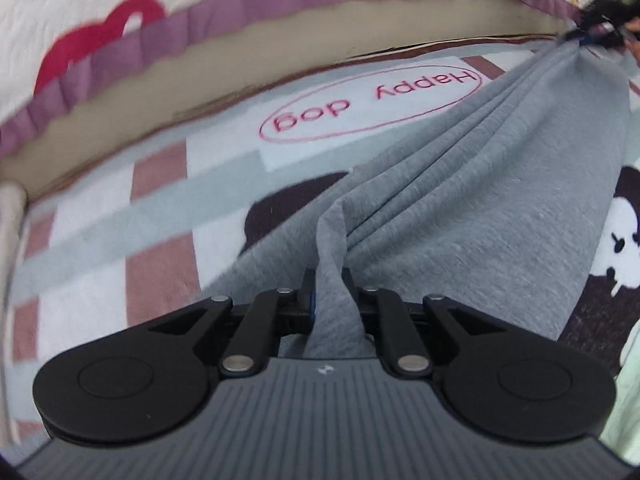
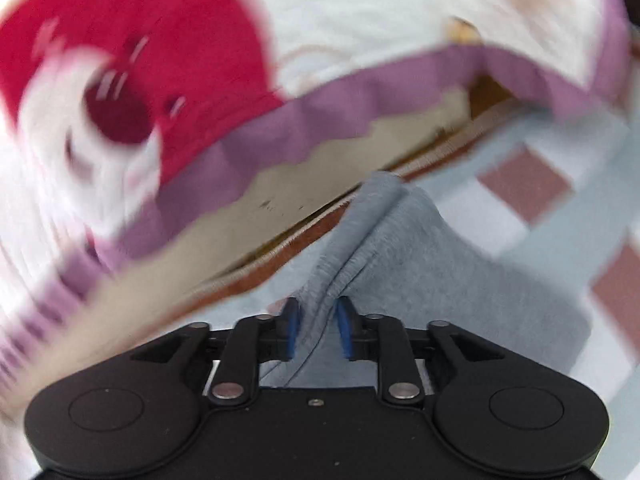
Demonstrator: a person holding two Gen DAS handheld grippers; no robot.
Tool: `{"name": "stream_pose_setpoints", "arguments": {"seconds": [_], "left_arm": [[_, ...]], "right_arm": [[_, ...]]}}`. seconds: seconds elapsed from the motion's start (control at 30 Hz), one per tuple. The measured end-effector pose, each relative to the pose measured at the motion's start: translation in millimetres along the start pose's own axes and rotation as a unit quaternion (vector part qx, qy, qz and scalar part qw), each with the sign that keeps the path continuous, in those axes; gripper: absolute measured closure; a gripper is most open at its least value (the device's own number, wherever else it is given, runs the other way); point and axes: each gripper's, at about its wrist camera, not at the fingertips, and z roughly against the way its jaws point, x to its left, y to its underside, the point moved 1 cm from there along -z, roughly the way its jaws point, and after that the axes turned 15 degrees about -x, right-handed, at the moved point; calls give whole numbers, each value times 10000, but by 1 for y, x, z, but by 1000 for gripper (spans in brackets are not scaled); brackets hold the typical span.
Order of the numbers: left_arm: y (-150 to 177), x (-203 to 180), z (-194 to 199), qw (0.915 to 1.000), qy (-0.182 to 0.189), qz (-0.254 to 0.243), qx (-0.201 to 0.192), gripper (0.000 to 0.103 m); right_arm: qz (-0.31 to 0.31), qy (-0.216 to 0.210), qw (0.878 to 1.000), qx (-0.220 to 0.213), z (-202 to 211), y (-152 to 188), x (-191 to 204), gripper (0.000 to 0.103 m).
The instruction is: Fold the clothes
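Grey garment (image 1: 460, 208) stretched over checked blanket (image 1: 160, 208), L hand-held gripper (image 1: 329, 294) & R hand-held gripper (image 2: 317, 322) each pinching it

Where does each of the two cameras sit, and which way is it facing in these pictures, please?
Left wrist: on the left gripper, looking along its fingers over the grey garment to the patterned blanket; the right gripper shows far off, holding the other end.
Right wrist: on the right gripper, facing the quilt with the purple border; blurred.
Shared: the grey garment, blanket and quilt.
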Motion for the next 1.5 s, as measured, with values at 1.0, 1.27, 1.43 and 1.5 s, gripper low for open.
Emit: {"name": "stream_pose_setpoints", "arguments": {"seconds": [1.0,1.27,1.43,1.5], "left_arm": [[-13,26,52,9964,-44,456,-712,72],[2,58,18,9876,-36,1547,274,94],[2,83,39,9857,-158,1662,-213,91],[-2,76,51,9894,-87,1391,-417,87]], "right_arm": [[3298,-162,9431,-391,8,121,115,39],[3467,-2041,9153,-170,77,177,173,39],[4350,-2686,8593,156,136,253,214,39],[4552,-2885,8415,376,154,280,224,39]]}}
